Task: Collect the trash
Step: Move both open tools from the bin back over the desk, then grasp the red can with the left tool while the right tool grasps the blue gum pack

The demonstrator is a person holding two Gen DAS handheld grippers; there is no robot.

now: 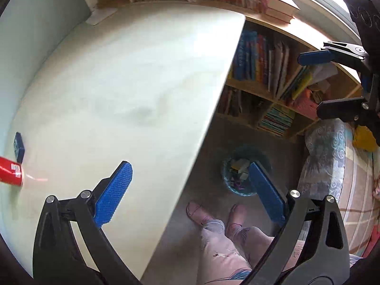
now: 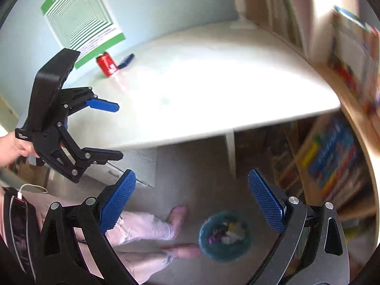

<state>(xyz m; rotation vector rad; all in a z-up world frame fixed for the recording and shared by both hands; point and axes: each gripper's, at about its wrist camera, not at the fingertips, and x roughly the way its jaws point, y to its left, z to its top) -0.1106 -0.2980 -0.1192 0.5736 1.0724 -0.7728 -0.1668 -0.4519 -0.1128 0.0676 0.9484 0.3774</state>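
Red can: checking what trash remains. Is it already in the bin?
No, the red can stands on the white table; the bin sits on the floor.

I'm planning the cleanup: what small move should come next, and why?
Probably swing the left gripper back over the table toward the red can: both grippers are open and empty, the bin already holds scraps, and the can lies nearer the left gripper.

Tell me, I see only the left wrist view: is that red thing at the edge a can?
Observer: Yes, a red can, standing on the table.
Operator: What's behind it?
Observer: A green-striped poster on the wall.
Operator: Who holds this gripper?
Observer: A hand, at the left gripper's back; its jaws are open and empty.
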